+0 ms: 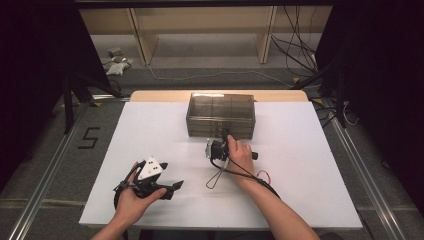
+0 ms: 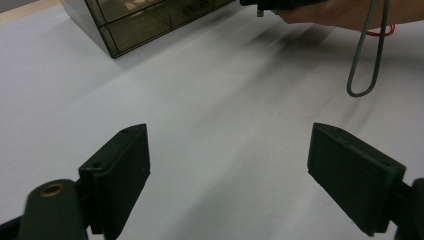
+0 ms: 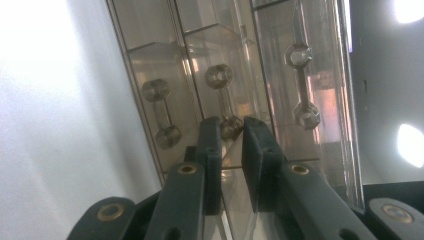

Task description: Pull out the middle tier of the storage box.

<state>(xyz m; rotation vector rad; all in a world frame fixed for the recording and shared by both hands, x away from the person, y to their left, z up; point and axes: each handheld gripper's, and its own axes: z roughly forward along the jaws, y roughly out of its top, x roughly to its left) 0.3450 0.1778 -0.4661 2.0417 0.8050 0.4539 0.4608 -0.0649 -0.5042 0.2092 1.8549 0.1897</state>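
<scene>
One clear smoky plastic drawer box [image 1: 220,115] stands at the far middle of the white desk [image 1: 150,135]; three dumbbell-shaped clear handles show on its front. The right gripper [image 3: 231,131] has its fingers narrowed on the middle handle [image 3: 223,100]. The left gripper [image 2: 227,165] rests near the desk's front, fingers wide and holding nothing.

The left gripper [image 1: 165,187] is held low by the left hand [image 1: 131,196], its jaws spread wide apart with nothing between them. The right gripper [image 1: 226,136] is held forward by the right hand [image 1: 241,156], the forearm stretched out, and its jaws are drawn nearly together, a narrow gap left between them.
</scene>
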